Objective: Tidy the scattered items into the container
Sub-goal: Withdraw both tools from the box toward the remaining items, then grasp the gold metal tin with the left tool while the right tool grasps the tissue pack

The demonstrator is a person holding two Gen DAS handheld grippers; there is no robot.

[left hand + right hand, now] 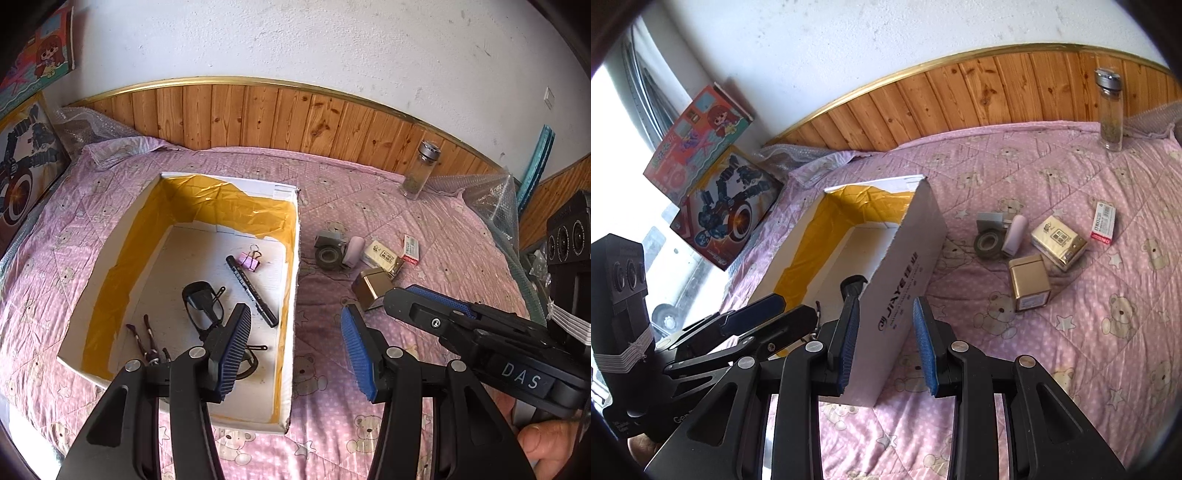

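Both tongs stand empty with jaws spread. The left gripper [291, 354] hangs over the near right corner of the white cardboard box [295, 280], above the glasses [203, 306], marker [253, 291] and pink binder clip [249, 260] already inside, probably having just let something go. The right gripper [890, 343] straddles the box's side wall [905, 280]; ahead and to its right, outside the box, lie the gold box [1030, 284], tape roll [990, 242], pink stapler [1015, 234], tissue pack [1058, 238] and red-white packet [1104, 223], clustered within easy reach for its next pick.

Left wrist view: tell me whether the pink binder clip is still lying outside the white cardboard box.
No: the pink binder clip lies inside the white cardboard box, beside the black marker pen.
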